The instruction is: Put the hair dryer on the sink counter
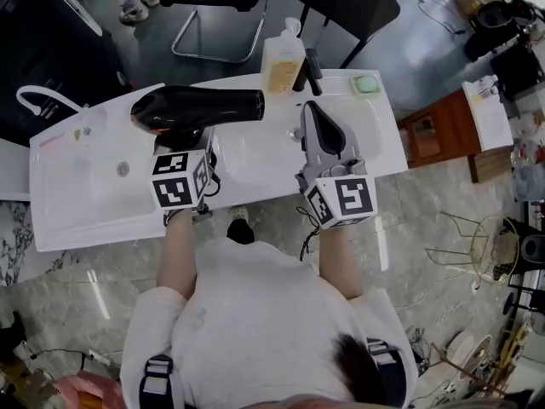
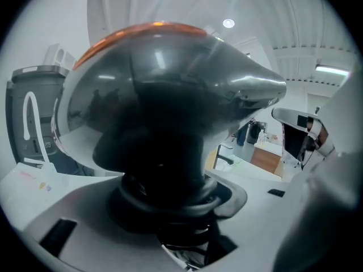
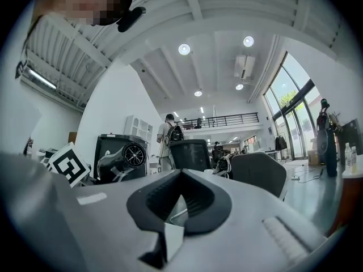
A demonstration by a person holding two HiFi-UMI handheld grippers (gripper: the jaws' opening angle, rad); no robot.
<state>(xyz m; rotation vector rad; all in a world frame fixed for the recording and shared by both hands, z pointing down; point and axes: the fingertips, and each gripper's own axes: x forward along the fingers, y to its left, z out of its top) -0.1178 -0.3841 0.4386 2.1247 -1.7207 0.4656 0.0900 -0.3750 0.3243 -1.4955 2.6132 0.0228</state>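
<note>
Head view: left tool [image 1: 189,141] clamped on handle of hair dryer [image 1: 197,109]; dryer barrel level over white worktop [image 1: 81,198], just left of basin [image 1: 255,156]; right tool [image 1: 326,139] over basin, empty

Left gripper view: jaws wide apart, gripping dryer handle

Right gripper view: jaws together, nothing between

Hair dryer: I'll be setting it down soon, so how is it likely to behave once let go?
The hair dryer is likely rigid and top-heavy: its bulky barrel overhangs the handle gripped by the left gripper. Its rounded, glossy shell may slip or rock on the sink counter, so laying it sideways seems safest.
</note>
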